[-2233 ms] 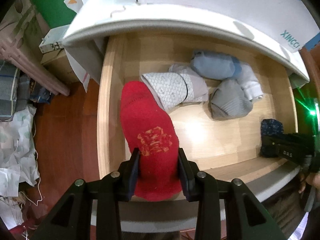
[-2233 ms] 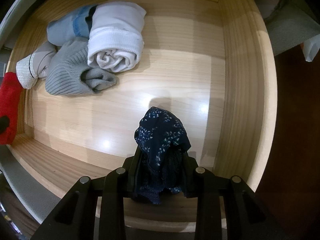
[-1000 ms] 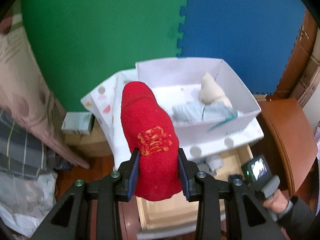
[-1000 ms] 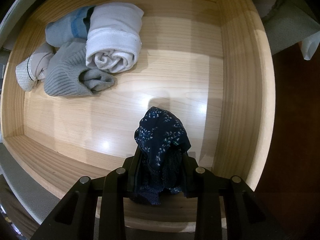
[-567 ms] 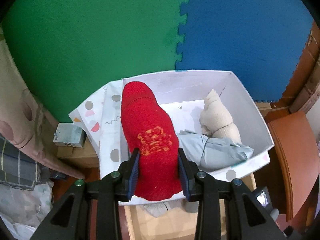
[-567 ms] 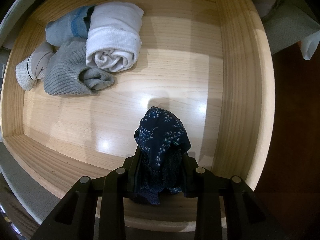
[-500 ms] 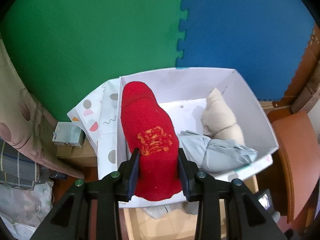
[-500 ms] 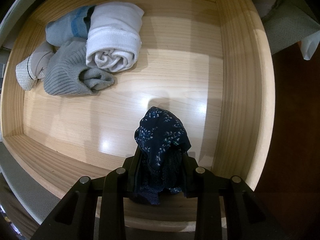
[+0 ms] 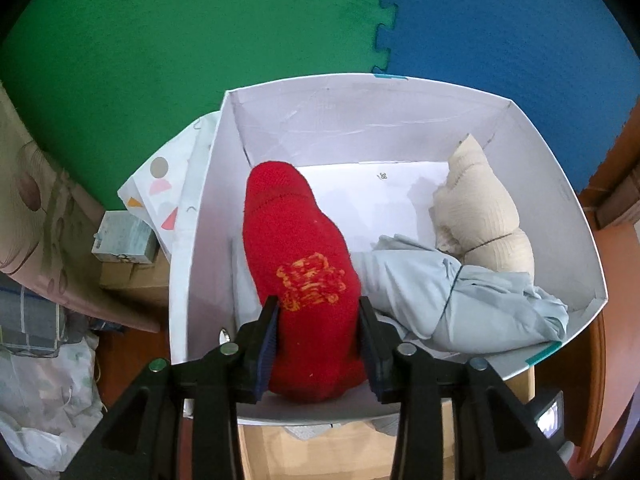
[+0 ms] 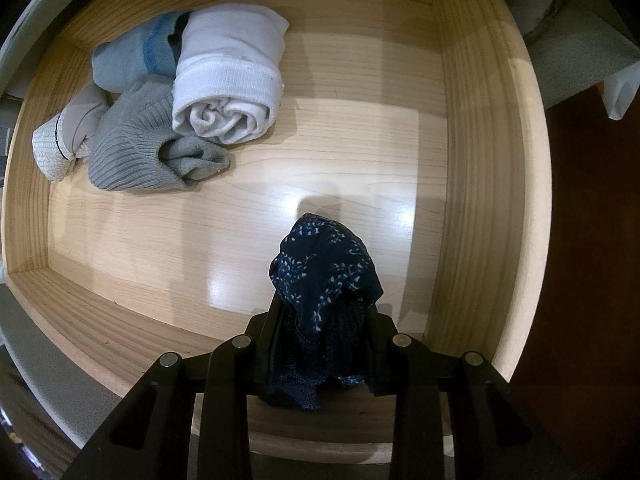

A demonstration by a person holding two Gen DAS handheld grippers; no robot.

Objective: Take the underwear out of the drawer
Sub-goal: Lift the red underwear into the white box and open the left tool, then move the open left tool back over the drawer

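The dark blue patterned underwear [image 10: 324, 276] is clamped in the right gripper [image 10: 322, 344] above the wooden drawer [image 10: 480, 184] floor. Rolled garments [image 10: 228, 84] lie in the drawer's far left corner. The left gripper [image 9: 318, 340], its jaws just widening, grips a red sock [image 9: 298, 264] over the white box [image 9: 200, 248].

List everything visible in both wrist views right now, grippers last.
red knitted sock with orange emblem: 1, red, between left fingers, over box
white cardboard box: 1, white, before green and blue foam wall
cream rolled bundle: 1, cream, box right side
pale blue garment: 1, light blue, box floor
wooden drawer: 1, light wood, below right gripper
white rolled garment: 1, white, drawer back left
grey ribbed garment: 1, grey, beside the white roll
navy floral underwear: 1, navy, clamped above drawer floor
left gripper: black, around sock, jaws just opening
right gripper: black, shut on underwear
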